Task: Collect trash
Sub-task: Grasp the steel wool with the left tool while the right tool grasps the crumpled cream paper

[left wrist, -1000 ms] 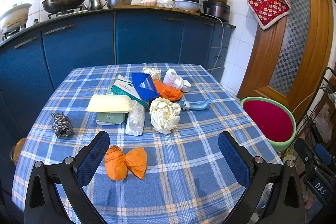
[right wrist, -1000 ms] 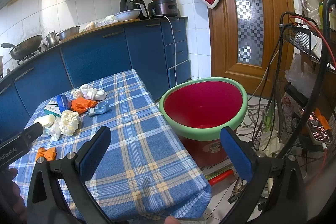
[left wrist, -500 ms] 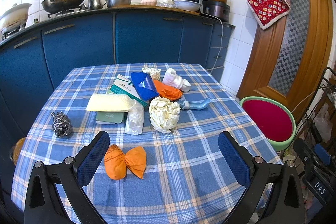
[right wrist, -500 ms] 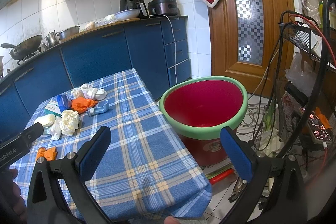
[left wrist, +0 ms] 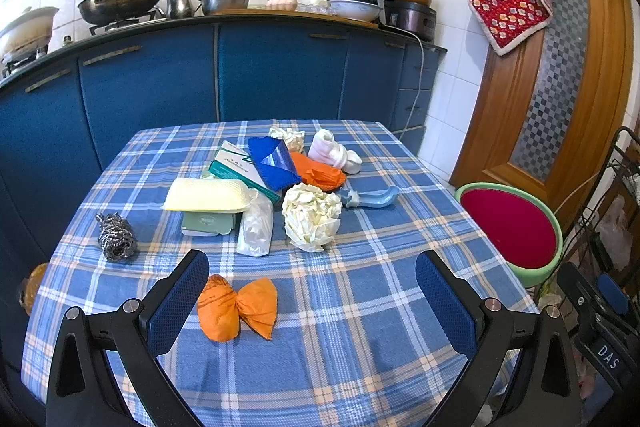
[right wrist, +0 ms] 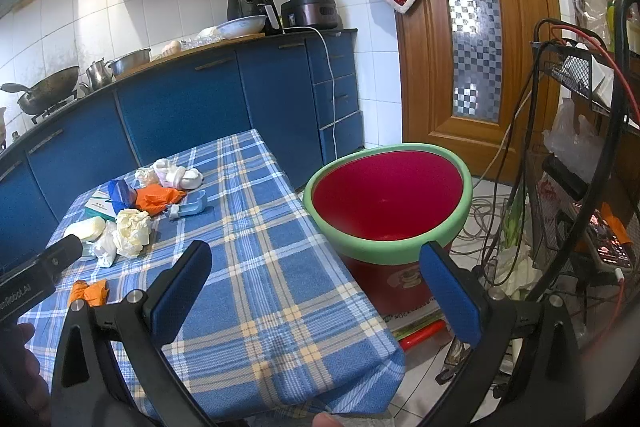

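Reaching in from the table's near edge, the left gripper (left wrist: pixel 312 291) is hovering over the checked tablecloth (left wrist: pixel 360 347) with its blue-padded fingers (left wrist: pixel 178 297) spread wide and nothing between them; the orange twisted wrapper (left wrist: pixel 238 307) is lying on the cloth just inside the left finger, and whether the pad is touching it cannot be told. The trash is sitting in a loose cluster toward the table's middle and far edge: a crumpled cream paper ball (left wrist: pixel 312 217), a clear plastic bag (left wrist: pixel 256 223), a yellow sponge (left wrist: pixel 208 195) resting on a green box (left wrist: pixel 207 223) that it is partly hiding, a green-and-white carton (left wrist: pixel 240 169) running under a blue pouch (left wrist: pixel 272 163), an orange crumple (left wrist: pixel 318 175), a rolled white sock (left wrist: pixel 334 155) and a blue plastic scoop (left wrist: pixel 372 198). A steel scourer (left wrist: pixel 116 237) is lying apart near the table's left edge. The right gripper (right wrist: pixel 316 291) is being held above the table's right corner, fingers (right wrist: pixel 182 287) wide apart and gripping nothing, pointing toward the red bin (right wrist: pixel 384 199) with the green rim, which is standing on the floor just beside the table's right edge. The bin's base is being cut off by the right finger, and its bottom is too shadowed to make out.
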`<state>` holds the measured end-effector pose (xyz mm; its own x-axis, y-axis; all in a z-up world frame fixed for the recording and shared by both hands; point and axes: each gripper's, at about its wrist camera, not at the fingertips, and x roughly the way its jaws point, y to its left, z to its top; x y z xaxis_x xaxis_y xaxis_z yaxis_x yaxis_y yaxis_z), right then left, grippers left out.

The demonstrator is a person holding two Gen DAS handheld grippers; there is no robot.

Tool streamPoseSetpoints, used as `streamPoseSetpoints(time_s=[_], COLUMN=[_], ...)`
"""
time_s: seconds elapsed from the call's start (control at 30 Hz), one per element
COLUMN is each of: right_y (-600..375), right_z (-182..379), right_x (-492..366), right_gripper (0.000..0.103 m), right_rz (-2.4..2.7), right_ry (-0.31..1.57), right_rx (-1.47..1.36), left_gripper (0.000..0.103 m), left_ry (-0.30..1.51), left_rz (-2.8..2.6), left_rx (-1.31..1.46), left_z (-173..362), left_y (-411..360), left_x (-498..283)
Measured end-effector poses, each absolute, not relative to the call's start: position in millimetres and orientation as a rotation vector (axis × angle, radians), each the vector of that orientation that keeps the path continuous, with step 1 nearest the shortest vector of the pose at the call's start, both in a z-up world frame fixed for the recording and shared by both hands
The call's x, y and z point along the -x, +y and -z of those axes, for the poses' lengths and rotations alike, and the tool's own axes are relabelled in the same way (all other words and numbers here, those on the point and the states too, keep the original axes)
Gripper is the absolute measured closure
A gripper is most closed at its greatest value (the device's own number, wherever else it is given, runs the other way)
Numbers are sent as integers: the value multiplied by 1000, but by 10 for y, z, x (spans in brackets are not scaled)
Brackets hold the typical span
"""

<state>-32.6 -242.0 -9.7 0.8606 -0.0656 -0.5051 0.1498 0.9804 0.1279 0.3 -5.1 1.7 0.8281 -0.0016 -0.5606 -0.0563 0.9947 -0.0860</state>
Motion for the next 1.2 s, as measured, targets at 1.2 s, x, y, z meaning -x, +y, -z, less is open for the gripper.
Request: streamPoseSetpoints(time_s=[1.2], right_y=[-1568], right_z=[110], right_x=[-454], right_gripper=[1], right_rz=[-165], right_ry=[668], right_rx=[-138], left_gripper=[0], left_ry=[670], left_rz=[-288], left_rx=[105], left_z=[85], left_y=[1228], left_x=[-330])
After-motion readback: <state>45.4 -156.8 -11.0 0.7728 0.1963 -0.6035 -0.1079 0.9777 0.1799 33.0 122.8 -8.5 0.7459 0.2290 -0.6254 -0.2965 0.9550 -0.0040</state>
